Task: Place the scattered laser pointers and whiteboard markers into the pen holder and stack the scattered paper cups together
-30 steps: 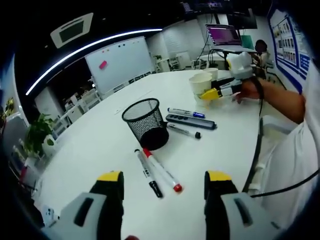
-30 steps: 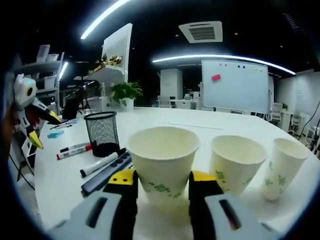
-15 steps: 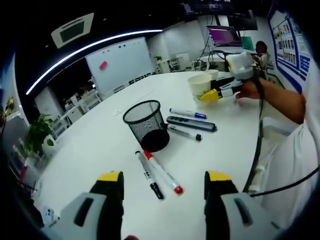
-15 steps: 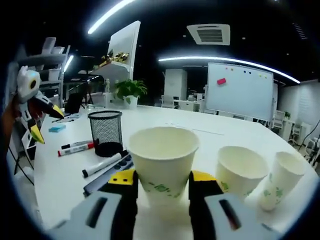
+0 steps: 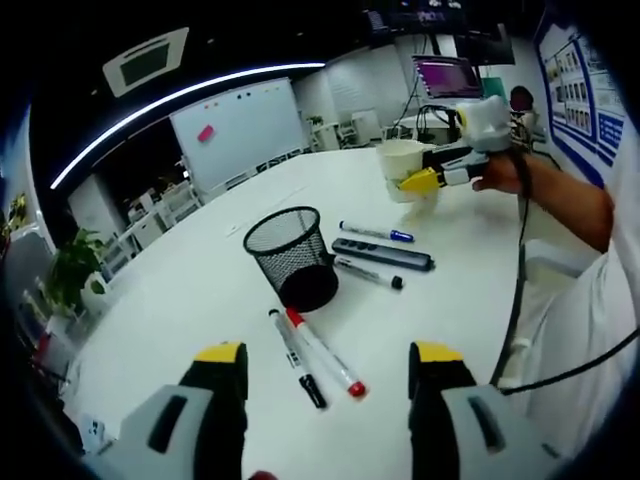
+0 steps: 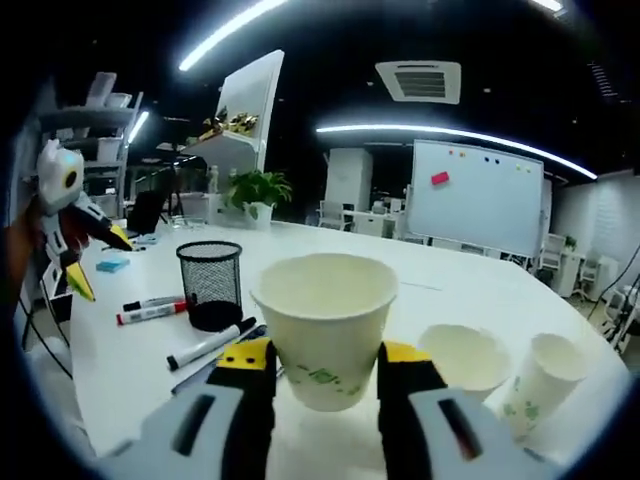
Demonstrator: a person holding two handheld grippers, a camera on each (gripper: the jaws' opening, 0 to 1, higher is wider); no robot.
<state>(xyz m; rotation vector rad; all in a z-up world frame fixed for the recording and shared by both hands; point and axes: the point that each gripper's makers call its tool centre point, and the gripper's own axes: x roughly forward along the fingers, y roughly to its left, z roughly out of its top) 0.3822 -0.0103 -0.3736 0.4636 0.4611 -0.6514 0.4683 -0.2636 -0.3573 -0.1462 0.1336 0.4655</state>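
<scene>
The white worktop (image 5: 200, 290) curves away toward a whiteboard (image 5: 240, 125) on a stand, with a pink note (image 5: 206, 129) stuck on it. A potted plant (image 5: 72, 275) stands at the worktop's far edge — seen from the other side, it (image 6: 258, 190) sits below a tall white panel. Light strips (image 6: 450, 133) arc across the dark ceiling, near an air-conditioning vent (image 6: 420, 82). A lit monitor (image 5: 448, 74) glows in the background, and a small blue pad (image 6: 111, 265) lies on the worktop.
</scene>
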